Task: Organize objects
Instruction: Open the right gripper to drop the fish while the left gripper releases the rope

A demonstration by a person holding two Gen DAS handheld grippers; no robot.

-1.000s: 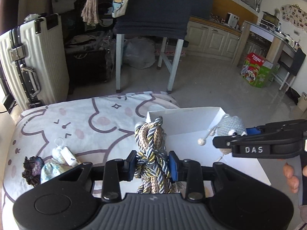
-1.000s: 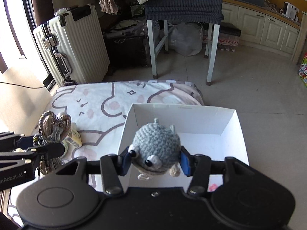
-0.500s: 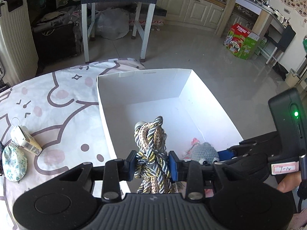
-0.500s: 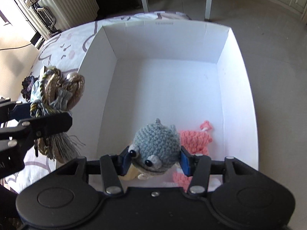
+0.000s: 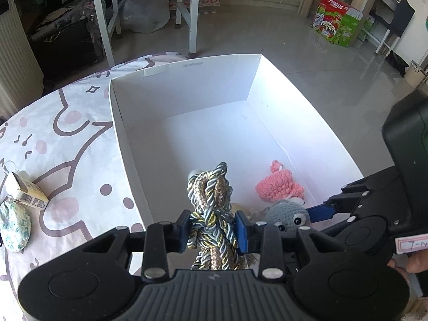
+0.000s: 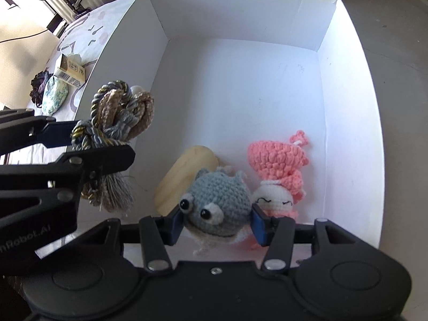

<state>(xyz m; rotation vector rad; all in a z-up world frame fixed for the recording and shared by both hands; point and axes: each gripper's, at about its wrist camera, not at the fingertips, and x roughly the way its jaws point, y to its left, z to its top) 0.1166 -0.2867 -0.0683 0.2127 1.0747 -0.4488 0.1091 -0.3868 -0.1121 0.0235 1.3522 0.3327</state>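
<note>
Up close, the left gripper (image 5: 213,230) has its two blue-padded fingers pressed against a knotted bundle of grey, gold and beige twisted cord (image 5: 211,208), which stands upright between them with a tassel of loose threads hanging below. This gripper hovers over the near left part of a large white open cardboard box (image 5: 117,133).

To its right, the right gripper (image 6: 217,222) clamps a small grey crocheted creature with bulging white-and-black eyes (image 6: 216,198) between its own blue pads, low inside the same box. It touches or nearly touches the box floor; which one cannot be told.

Just beside the grey toy, on its right, a pink-and-white crocheted doll with closed stitched eyes (image 6: 278,171) lies on the box floor, touching or almost touching the right pad. Behind and left of the grey toy lies a pale yellow rounded oblong object (image 6: 184,176), partly hidden by the toy.

Outside the box, on a white cloth printed with brown-outlined cartoon shapes and pink dots (image 5: 67,144), rest a small cream carton with a barcode (image 5: 25,194), a pale teal patterned fabric pouch (image 5: 14,224) just beside it, and a dark purple tangled bundle (image 6: 40,87) farther along.
</note>
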